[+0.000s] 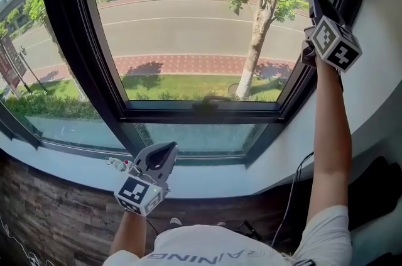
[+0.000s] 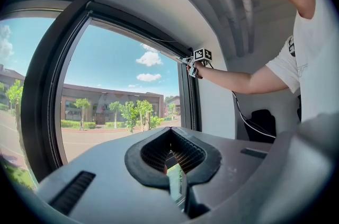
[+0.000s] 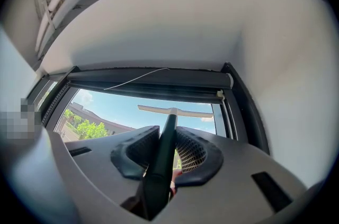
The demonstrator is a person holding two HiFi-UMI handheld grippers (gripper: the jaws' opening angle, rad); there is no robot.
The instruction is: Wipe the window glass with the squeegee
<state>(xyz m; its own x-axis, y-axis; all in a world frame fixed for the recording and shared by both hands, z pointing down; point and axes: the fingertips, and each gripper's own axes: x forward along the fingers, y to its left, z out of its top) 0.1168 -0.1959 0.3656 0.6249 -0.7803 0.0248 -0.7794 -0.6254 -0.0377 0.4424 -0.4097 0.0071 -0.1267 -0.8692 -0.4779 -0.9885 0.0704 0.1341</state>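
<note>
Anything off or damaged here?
Nothing damaged or spilled. One oddity: a thin white cord sags loose across the dark blind housing, just above the squeegee held by the right gripper.

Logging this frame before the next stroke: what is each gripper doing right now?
Left gripper: shut, holding nothing.
Right gripper: shut on the handle of the squeegee.

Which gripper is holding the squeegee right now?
The right gripper, raised high, clamps the dark-handled, pale-bladed squeegee; the left gripper is shut on nothing.
</note>
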